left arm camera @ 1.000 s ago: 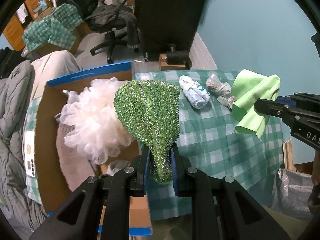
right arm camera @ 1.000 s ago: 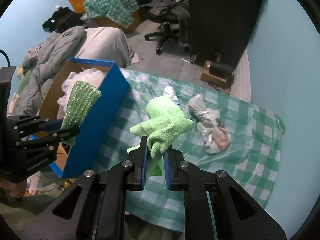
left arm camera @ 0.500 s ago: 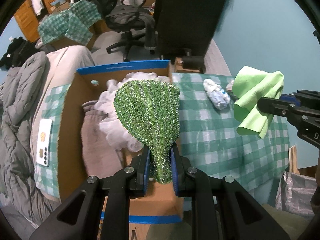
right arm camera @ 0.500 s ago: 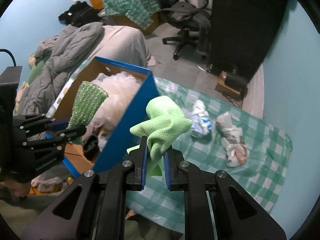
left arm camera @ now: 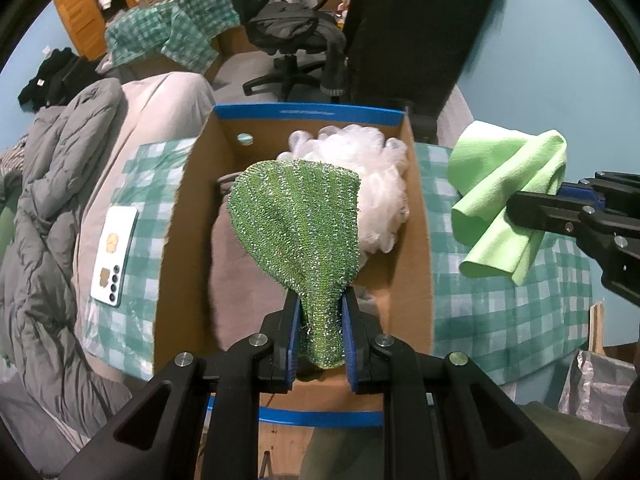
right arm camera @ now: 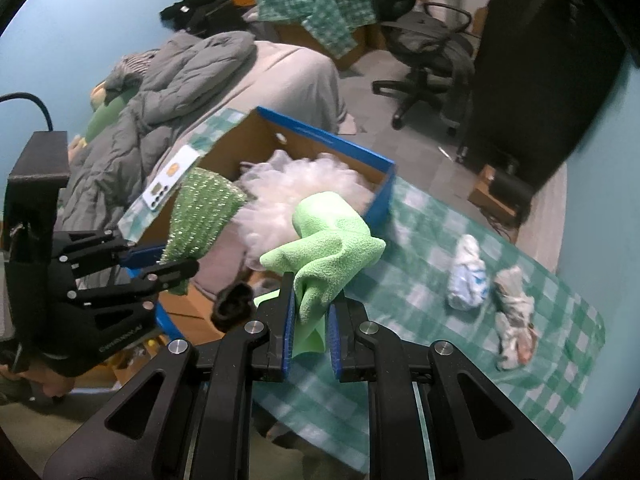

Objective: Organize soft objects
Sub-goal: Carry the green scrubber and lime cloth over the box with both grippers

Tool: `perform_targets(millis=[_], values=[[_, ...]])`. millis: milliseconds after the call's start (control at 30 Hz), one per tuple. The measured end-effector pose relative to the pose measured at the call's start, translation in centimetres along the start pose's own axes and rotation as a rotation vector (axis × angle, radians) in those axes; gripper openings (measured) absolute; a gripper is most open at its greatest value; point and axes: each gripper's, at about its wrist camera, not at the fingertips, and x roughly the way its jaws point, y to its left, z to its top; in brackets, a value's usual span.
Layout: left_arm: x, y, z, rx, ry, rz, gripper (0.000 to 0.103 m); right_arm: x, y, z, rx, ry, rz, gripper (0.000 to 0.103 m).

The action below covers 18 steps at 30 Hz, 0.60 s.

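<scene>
My left gripper point(left arm camera: 320, 300) is shut on a sparkly green knitted cloth point(left arm camera: 298, 224), which hangs over the open cardboard box point(left arm camera: 420, 216) with blue edges. A white mesh pouf point(left arm camera: 376, 168) and a grey cloth point(left arm camera: 236, 264) lie inside the box. My right gripper point(right arm camera: 312, 292) is shut on a light green microfibre cloth point(right arm camera: 332, 240), held just to the right of the box, over the checked tablecloth point(right arm camera: 420, 248). In the right wrist view the left gripper point(right arm camera: 168, 258) holds the sparkly cloth point(right arm camera: 204, 208) above the box point(right arm camera: 380, 196). Two rolled-up sock bundles point(right arm camera: 468, 276) point(right arm camera: 512, 304) lie on the table at the right.
A white phone point(left arm camera: 114, 256) lies on the tablecloth left of the box. A grey duvet point(left arm camera: 44, 200) is piled at the far left. An office chair point(left arm camera: 296, 40) and a dark cabinet point(left arm camera: 408, 28) stand behind the table. A plastic-lined bin point(left arm camera: 592, 388) sits at lower right.
Both grippers have moved left with their cloths. The sparkly cloth now hangs over the middle of the box, and the light green cloth has come up to the box's right wall.
</scene>
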Motion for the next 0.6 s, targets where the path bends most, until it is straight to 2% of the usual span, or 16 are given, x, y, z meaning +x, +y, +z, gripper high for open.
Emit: perform_targets(millis=[600], values=[[2.0,4.1,-1.6,-0.052,0.043,0.018,0.019,5.8,5.4,1.0,-0.059,0.092,0.094,0.013]])
